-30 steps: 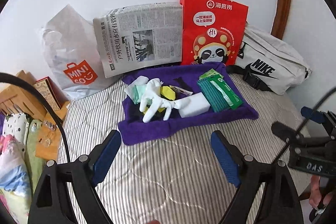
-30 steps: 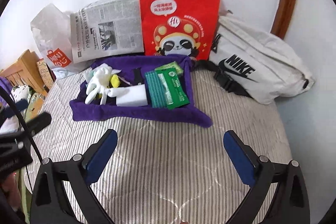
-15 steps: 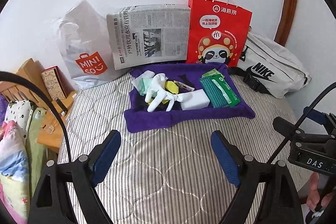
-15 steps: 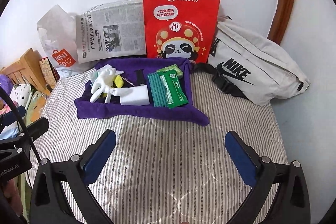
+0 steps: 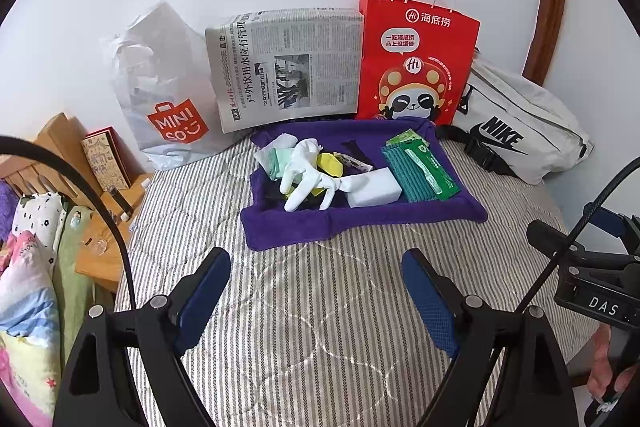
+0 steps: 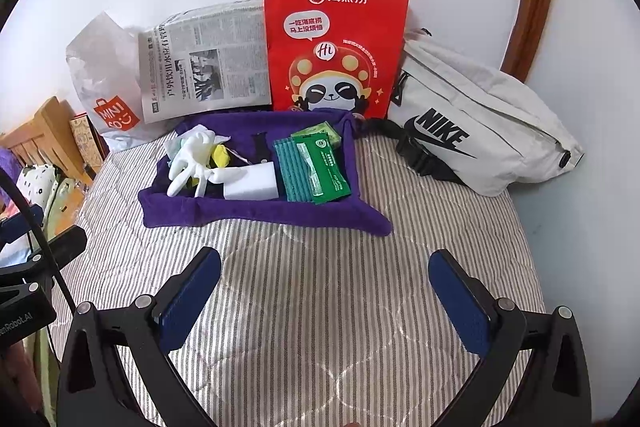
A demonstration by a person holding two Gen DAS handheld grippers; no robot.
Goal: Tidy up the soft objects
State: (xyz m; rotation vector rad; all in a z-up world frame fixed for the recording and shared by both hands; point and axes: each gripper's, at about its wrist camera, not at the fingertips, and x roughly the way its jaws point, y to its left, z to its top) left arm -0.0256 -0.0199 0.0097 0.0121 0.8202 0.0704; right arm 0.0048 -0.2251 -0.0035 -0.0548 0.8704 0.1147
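Observation:
A purple cloth tray [image 5: 320, 223] [image 6: 248, 213] lies on the striped bed. In it are a white glove [image 5: 308, 171] [image 6: 192, 159], a white sponge block [image 5: 374, 187] [image 6: 251, 183], a green cloth with a green packet [image 5: 420, 167] [image 6: 312, 171], a yellow item [image 5: 330, 163] and a pale green item [image 5: 276, 161]. My left gripper [image 5: 316, 291] is open and empty, well short of the tray. My right gripper [image 6: 324, 291] is open and empty, also short of it.
Behind the tray against the wall stand a white Miniso bag [image 5: 168, 95], a folded newspaper [image 5: 288, 67], a red paper bag [image 5: 416, 59] and a white Nike bag [image 5: 520, 131]. A wooden bedside stand [image 5: 60, 163] and folded bedding [image 5: 28, 287] are at the left.
Both grippers have pulled back and risen from the tray, so the tray and bags look smaller and more of the bed shows. Both stay open.

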